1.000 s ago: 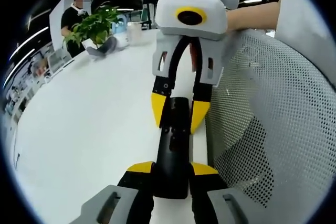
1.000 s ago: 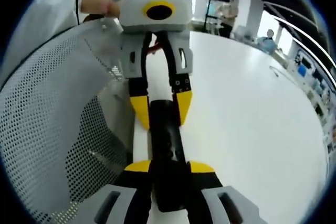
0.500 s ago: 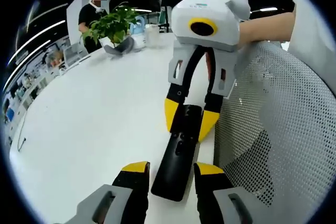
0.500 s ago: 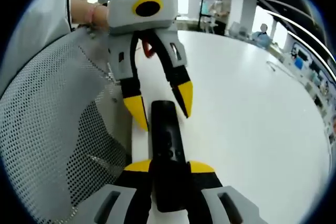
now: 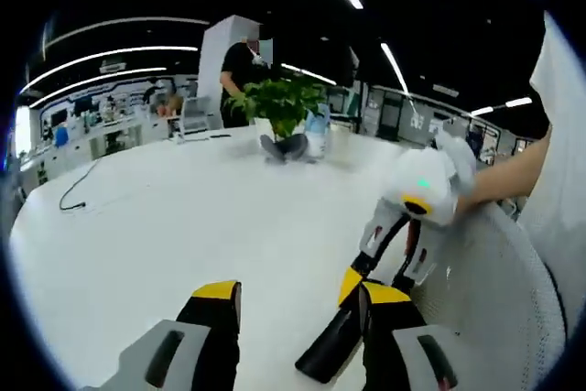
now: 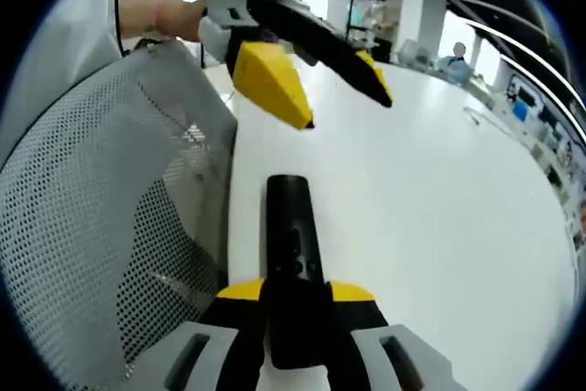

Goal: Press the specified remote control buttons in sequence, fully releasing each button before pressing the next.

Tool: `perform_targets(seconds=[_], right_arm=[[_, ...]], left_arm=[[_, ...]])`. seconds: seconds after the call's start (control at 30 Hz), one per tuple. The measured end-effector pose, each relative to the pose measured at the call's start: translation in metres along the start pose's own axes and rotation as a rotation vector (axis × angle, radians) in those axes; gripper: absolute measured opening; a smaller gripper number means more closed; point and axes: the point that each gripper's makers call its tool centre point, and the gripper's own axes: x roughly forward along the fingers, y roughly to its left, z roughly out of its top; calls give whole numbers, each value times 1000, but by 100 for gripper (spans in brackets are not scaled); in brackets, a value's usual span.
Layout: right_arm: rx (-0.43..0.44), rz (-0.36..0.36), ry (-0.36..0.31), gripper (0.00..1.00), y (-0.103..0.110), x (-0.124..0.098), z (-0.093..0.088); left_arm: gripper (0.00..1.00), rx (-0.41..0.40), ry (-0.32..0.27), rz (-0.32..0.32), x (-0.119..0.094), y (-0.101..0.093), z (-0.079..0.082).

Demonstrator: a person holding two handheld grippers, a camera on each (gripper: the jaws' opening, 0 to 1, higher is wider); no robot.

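Right gripper (image 6: 295, 304) pinches near end of remote (image 6: 291, 254), flat on table (image 6: 439, 217). Left gripper (image 6: 325, 80) spread, raised beyond far end. Remote judged rigid, light, slippery; clamp long edges, buttons unobstructed.

One remote control (image 6: 293, 254), two grippers (image 5: 298, 304) (image 6: 298, 295), one potted plant (image 5: 279, 107).

no readable text, labels or numbers
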Motion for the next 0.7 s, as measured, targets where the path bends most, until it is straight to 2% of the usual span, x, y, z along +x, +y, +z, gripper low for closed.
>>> perform_targets(seconds=[0.07,0.17,0.23,0.37,0.47,0.57,0.6,0.7], right_arm=[[0,-1,-1,21,0,0,0],[-6,-2,0,21,0,0,0],[-7,-3,1,21,0,0,0],[-9,-5,2,21,1,0,0],[-12,-6,3,21,0,0,0],[-12,-8,3,21,0,1,0],[-10,-9,2,21,0,1,0],[-8,-11,1,21,0,1,0]], left_arm=[[62,-16,-48,45,-9,8,9],[69,19,-42,106,-21,16,10],[71,6,-87,129,-28,18,16],[81,-14,-122,187,-40,23,16],[85,12,-161,218,-46,25,26],[88,9,-176,235,-50,24,30],[89,7,-202,246,-53,24,33],[92,10,-239,300,-64,28,37]])
